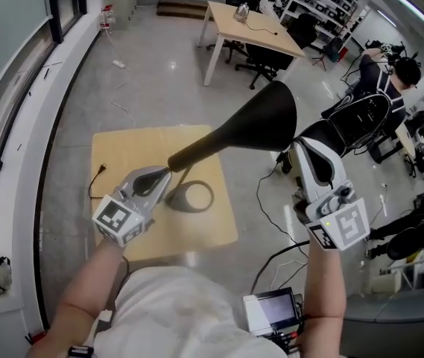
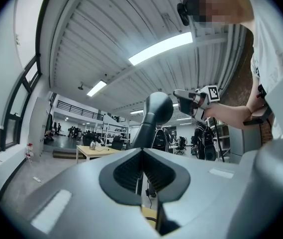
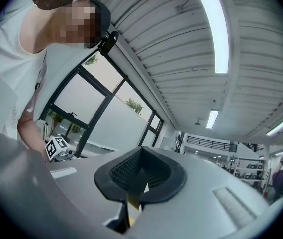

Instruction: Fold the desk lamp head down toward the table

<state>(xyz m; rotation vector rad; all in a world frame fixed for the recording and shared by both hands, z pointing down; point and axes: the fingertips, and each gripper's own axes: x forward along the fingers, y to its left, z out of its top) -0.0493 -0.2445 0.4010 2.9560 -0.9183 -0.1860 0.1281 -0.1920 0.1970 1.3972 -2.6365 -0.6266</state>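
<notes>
A black desk lamp stands on a small wooden table (image 1: 122, 155) on its ring base (image 1: 191, 197). Its cone-shaped head (image 1: 260, 121) points up and to the right. My left gripper (image 1: 161, 177) is shut on the thin neck just below the cone. In the left gripper view the lamp head (image 2: 158, 108) rises straight beyond the closed jaws (image 2: 142, 156). My right gripper (image 1: 292, 149) is shut with nothing in it, close beside the lower right rim of the head; I cannot tell whether it touches. Its own view (image 3: 142, 171) shows only windows and ceiling.
A black cable (image 1: 96, 177) lies at the table's left edge. A larger wooden desk (image 1: 249, 24) with office chairs stands further back. A seated person (image 1: 379, 73) is at the far right. Cables run over the floor (image 1: 271, 215) right of the table.
</notes>
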